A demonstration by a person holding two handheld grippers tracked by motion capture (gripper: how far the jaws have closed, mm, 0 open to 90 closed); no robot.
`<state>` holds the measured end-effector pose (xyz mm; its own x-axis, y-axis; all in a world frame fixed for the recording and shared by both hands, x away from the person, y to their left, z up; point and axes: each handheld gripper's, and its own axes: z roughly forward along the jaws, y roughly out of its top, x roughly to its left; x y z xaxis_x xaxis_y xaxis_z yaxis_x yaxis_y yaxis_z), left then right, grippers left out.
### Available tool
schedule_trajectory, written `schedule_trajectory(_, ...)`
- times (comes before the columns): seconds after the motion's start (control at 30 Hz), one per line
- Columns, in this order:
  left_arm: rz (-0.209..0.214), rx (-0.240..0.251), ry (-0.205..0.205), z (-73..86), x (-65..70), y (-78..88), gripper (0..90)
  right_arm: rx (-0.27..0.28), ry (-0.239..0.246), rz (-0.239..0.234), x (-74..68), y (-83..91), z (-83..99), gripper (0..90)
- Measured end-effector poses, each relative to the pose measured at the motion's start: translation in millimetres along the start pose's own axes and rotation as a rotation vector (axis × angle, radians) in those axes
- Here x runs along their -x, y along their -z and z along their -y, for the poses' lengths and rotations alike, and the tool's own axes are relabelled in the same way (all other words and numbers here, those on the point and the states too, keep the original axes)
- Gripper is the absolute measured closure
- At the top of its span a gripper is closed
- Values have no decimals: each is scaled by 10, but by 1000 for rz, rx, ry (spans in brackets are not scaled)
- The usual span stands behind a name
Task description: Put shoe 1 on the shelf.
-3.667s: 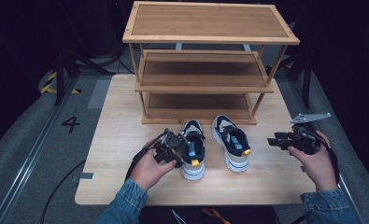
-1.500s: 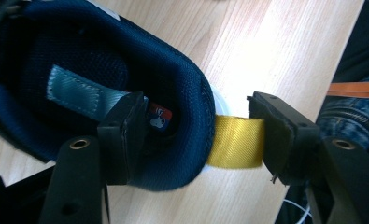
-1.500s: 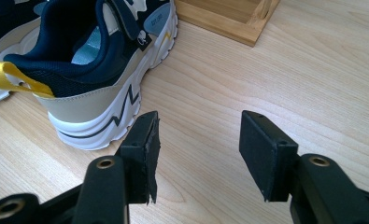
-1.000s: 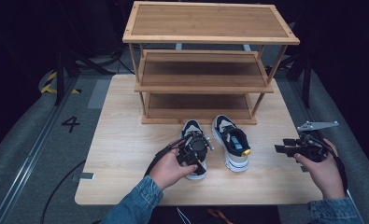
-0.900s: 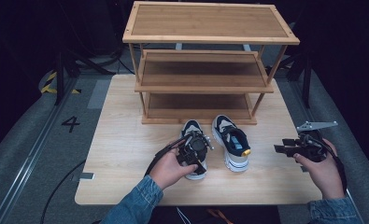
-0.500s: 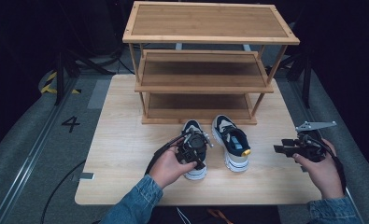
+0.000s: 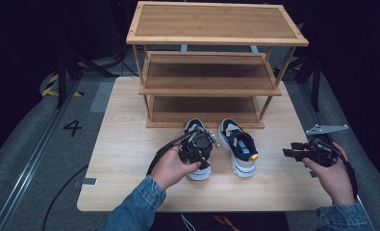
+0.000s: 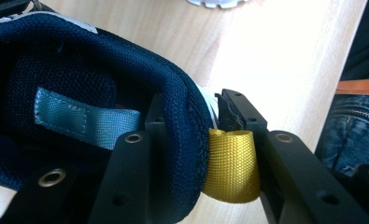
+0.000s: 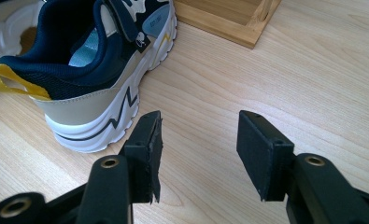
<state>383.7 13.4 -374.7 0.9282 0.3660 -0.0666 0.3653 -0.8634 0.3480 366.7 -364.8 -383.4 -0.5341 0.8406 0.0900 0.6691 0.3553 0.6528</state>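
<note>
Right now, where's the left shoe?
High view: left shoe sits mid-table before the rack, beside the right shoe, its heel collar clamped in the left tongs.

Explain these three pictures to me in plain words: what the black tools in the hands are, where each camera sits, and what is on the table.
No robot here: a person holds a two-jaw hand tool in each hand. The high view looks down from above the person's side of the wooden table. On it stands a three-level wooden shoe rack, and in front of it a pair of navy and white sneakers.

The other two pictures come from cameras riding on the tools, looking along their black jaws. The left gripper is clamped on the heel of the left sneaker: one jaw inside the padded collar, the other outside, by the yellow pull loop. Its jaws have just been closing.

The right gripper is open, with nothing between its jaws, beside the right sneaker.
</note>
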Motion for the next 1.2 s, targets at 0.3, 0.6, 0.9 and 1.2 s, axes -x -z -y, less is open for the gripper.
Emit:
schedule_trajectory(0.3, -38, 3, -18, -121, -197, 129, 666, 0, -3, 1, 14, -1, 4, 511)
schedule_trajectory(0.6, -65, 12, -65, -285, -559, 105, 656, 8, 3, 0, 2, 18, 1, 512)
schedule_trajectory(0.9, -114, -7, -92, -449, -907, 32, 652, 7, -22, 11, 49, 57, 69, 512)
schedule_trajectory(1.2, -117, 9, -82, -540, -1173, -97, 645, 6, -21, 8, 55, 49, 73, 512)
